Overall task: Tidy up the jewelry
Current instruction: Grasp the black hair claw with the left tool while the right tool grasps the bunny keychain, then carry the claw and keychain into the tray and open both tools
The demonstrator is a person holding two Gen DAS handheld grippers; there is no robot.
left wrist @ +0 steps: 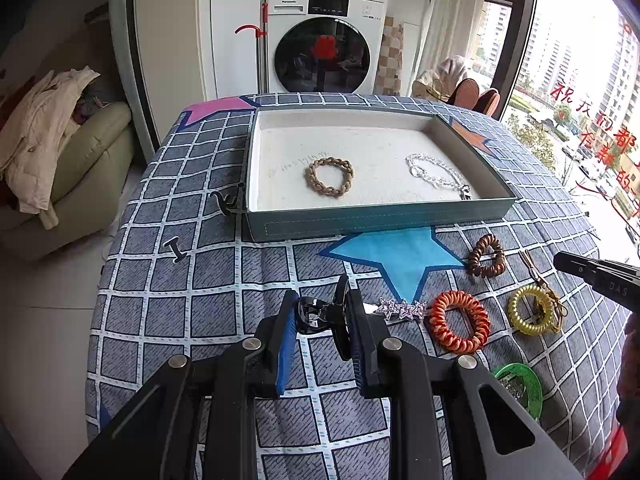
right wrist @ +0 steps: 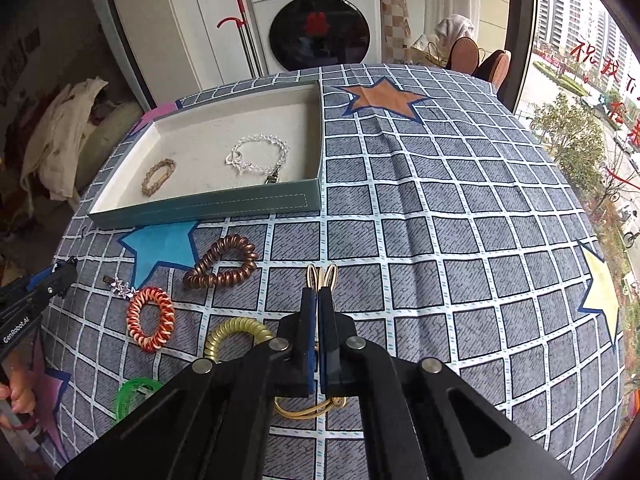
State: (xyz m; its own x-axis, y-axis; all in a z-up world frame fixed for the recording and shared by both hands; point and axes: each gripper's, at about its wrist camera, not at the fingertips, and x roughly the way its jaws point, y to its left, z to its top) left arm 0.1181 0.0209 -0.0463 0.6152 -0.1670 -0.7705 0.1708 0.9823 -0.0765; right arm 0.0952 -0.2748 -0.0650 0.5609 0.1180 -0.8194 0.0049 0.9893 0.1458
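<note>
The left claw (left wrist: 320, 316) is clamped on a black hair clip (left wrist: 316, 314), its far half hidden behind the right pad. The right claw (right wrist: 318, 300) is pressed together on a thin gold loop (right wrist: 322, 276); only its ends show past the pads. Beside them on the checked surface (right wrist: 440, 240) lie a star clip (left wrist: 402, 309), orange (left wrist: 459, 321), yellow (left wrist: 532, 315) and brown (left wrist: 487, 257) coil ties, and a green ring (left wrist: 522, 386), partly covered. Farther off, the tray (left wrist: 360, 222) holds a braided bracelet (left wrist: 330, 177) and a clear bead bracelet (left wrist: 438, 176)

daylight from right window (left wrist: 580, 120) | bright, sharp | soft shadows | strong fisheye edge warp
</note>
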